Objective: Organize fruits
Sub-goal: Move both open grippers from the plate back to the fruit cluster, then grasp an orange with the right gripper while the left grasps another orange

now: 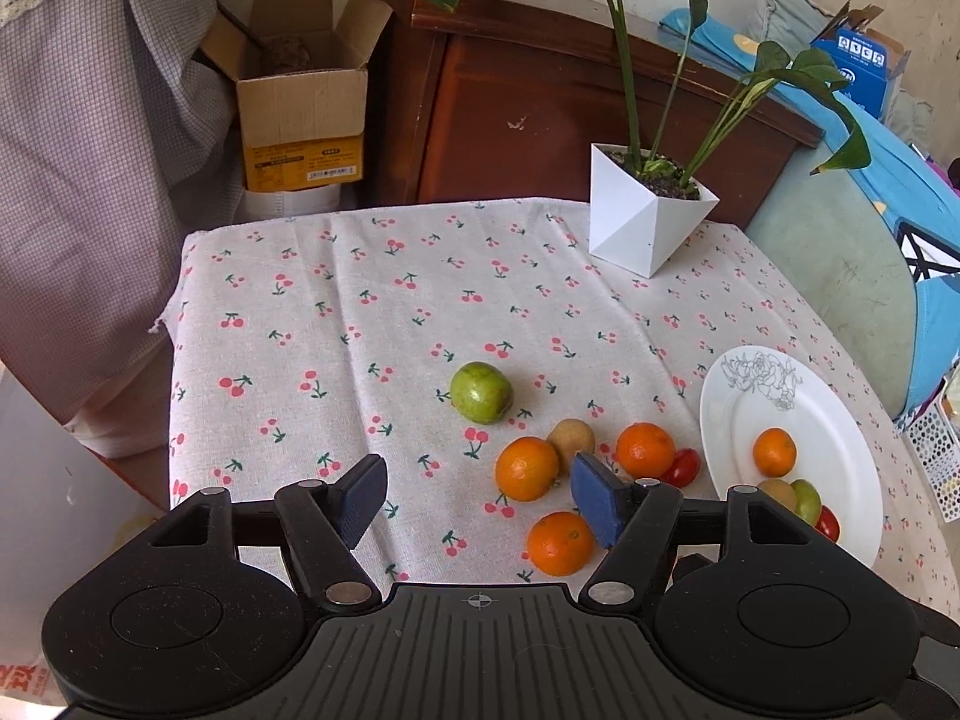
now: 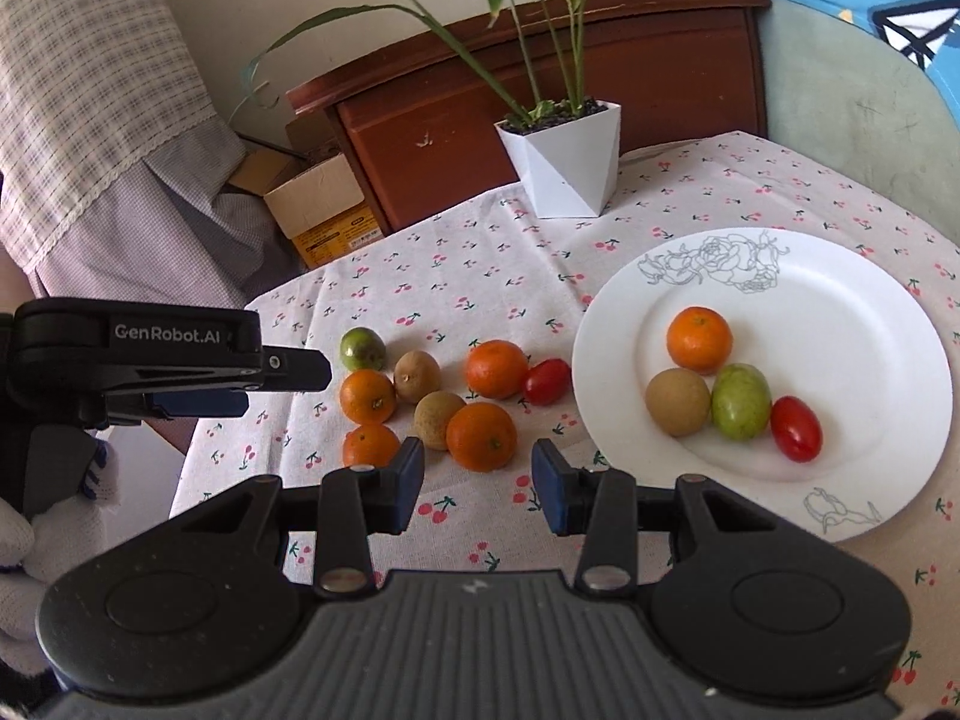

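Both tongs, left (image 1: 477,495) and right (image 2: 477,483), hang spread above cloth beside the plate's (image 2: 870,276) rim.

White rose-printed plate (image 2: 870,324); cherry-patterned tablecloth (image 2: 480,276).

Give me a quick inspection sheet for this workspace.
Surface: cherry-print tablecloth, wrinkled.
Job's things: white plate holds an orange, a brown fruit, a green fruit and a cherry tomato; loose beside it are four oranges, two brown fruits, green fruit, cherry tomato.
Clutter: potted plant at far edge.
Grippers: left gripper open, empty; right gripper open, empty.
Cables: nothing seen.
Surroundings: wooden cabinet, cardboard box, curtain.
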